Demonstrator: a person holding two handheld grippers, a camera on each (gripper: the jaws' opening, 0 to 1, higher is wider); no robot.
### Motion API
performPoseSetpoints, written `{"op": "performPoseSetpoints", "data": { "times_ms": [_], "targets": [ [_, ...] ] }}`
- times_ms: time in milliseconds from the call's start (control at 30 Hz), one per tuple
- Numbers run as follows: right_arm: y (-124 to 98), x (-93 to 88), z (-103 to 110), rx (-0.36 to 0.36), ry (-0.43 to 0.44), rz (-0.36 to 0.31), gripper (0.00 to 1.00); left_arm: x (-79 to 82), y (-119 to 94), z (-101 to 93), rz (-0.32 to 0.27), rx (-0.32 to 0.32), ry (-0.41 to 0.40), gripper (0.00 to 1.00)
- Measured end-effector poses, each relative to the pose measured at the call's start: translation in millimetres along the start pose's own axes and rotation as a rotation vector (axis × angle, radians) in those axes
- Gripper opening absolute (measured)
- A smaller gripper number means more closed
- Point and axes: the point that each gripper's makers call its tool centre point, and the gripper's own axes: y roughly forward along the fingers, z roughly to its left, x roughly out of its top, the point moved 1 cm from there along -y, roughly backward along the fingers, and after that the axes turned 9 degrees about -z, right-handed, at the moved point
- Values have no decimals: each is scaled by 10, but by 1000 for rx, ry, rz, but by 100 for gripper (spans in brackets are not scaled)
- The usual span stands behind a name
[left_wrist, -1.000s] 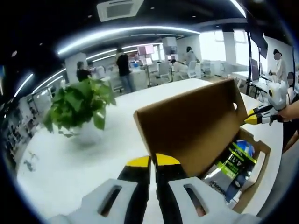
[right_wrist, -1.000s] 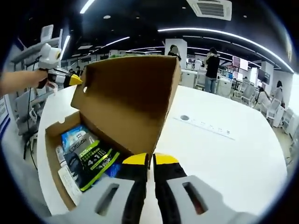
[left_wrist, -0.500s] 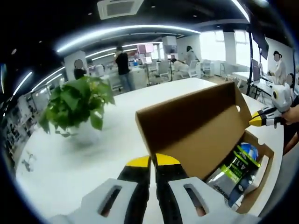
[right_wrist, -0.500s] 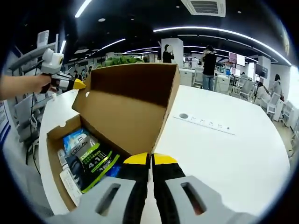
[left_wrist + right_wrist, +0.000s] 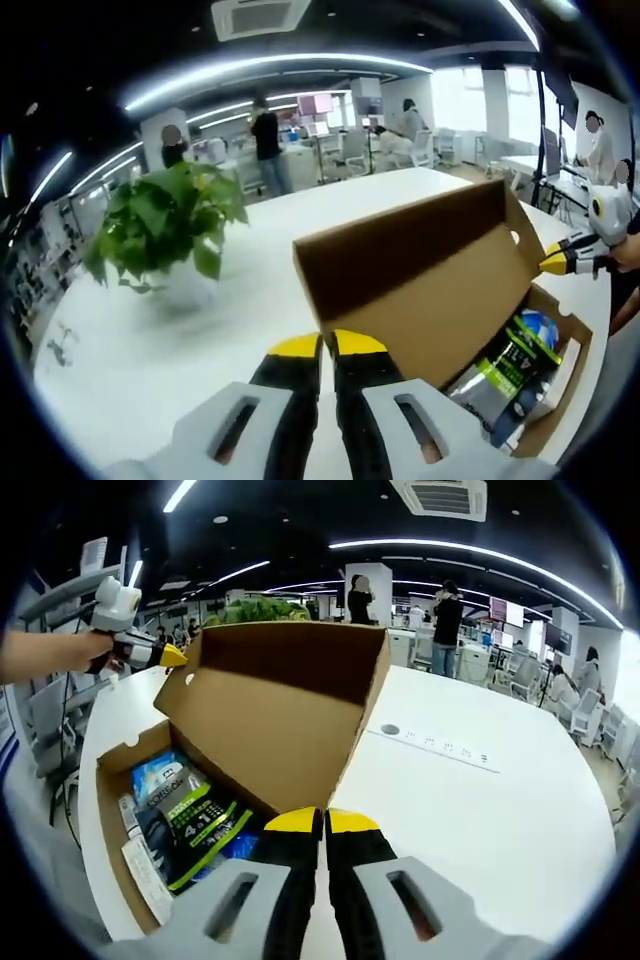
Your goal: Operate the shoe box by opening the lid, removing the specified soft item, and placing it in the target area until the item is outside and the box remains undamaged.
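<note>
Left claw (image 5: pixel 328 347) at the bottom centre of the left gripper view: jaws pressed together, nothing held. Same story for the right claw (image 5: pixel 322 823) at the bottom of the right gripper view, nothing gripped. Just past the tips, the shoe box (image 5: pixel 112 810) is seen on the white bench (image 5: pixel 470 810) with its lid (image 5: pixel 275 705) propped up. The soft packets (image 5: pixel 195 820) are packed inside, lower left of the right claw, long axis running away up-left. Right claw is probably nearer. Further back, a potted plant (image 5: pixel 165 225).

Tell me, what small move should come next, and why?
Probably tip the lid fully back: it stands propped up, both tongs are shut on its edge, and the packs in the box lie uncovered.
</note>
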Motion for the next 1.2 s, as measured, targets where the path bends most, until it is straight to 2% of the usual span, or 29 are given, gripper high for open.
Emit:
{"op": "performPoseSetpoints", "data": {
  "times_ms": [167, 367, 733, 1200],
  "targets": [
    [27, 8, -19, 2, -6, 5, 0, -117, -21, 10, 30, 16, 6, 3],
    [59, 5, -44, 7, -12, 11, 0, -312, -98, -39, 67, 15, -29, 4],
    [104, 3, -66, 15, -19, 21, 1, -509, -159, -166, 101, 6, -73, 4],
    [152, -17, -100, 25, -17, 36, 1, -582, -115, -183, 124, 12, -86, 1]
  ]
}}
